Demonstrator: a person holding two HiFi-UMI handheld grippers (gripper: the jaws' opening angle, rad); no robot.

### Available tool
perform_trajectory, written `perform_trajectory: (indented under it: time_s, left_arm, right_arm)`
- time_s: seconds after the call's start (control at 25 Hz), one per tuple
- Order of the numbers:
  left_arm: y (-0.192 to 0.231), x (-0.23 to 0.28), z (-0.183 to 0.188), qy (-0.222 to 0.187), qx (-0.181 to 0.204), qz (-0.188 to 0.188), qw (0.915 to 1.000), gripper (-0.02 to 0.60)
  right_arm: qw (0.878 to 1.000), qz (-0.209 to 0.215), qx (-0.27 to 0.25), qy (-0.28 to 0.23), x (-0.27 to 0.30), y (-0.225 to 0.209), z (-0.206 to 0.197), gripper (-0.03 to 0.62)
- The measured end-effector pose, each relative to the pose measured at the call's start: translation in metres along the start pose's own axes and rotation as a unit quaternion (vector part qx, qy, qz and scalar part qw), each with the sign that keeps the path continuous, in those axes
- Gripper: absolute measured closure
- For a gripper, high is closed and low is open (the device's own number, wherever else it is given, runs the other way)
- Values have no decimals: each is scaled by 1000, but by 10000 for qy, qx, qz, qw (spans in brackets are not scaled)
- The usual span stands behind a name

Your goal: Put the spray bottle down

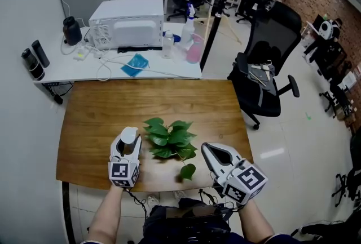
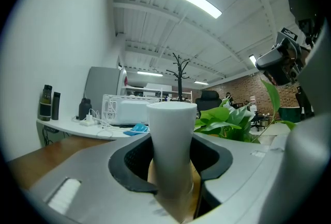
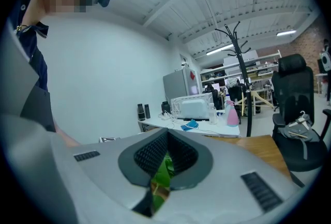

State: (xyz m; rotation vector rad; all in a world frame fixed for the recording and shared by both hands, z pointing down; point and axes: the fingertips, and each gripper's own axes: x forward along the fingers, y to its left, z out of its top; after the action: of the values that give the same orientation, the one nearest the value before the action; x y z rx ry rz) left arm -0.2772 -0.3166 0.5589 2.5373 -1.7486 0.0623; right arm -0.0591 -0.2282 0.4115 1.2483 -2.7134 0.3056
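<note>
A white spray bottle [image 1: 130, 134] stands upright between the pads of my left gripper [image 1: 130, 145], which is shut on it low over the wooden table [image 1: 101, 107] near the front edge. In the left gripper view the bottle [image 2: 172, 140] fills the gap between the dark pads; its base is hidden. A leafy green plant [image 1: 169, 139] sits just right of it. My right gripper [image 1: 206, 149] is shut, with its tip beside the plant's right side. In the right gripper view a green leaf [image 3: 164, 174] shows through the slit under the closed tips.
A white desk behind the table carries a white boxy appliance [image 1: 127, 23], a pink spray bottle [image 1: 194, 49], a blue cloth [image 1: 134, 63] and cables. Black bottles [image 1: 34, 60] stand at its left end. A black office chair [image 1: 265, 71] is at the table's right.
</note>
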Motion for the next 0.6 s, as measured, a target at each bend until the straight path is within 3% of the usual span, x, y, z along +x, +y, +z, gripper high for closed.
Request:
perform_trajectory:
  time_s: [0.32, 0.6]
  left_arm:
    - [-3, -3, -2, 118, -2, -40, 9999, 250]
    - [11, -39, -5, 238, -399, 257, 9986, 244]
  right_arm:
    - [10000, 3, 7, -57, -2, -1, 1, 591]
    - [9998, -76, 131, -131, -4, -8, -2, 591]
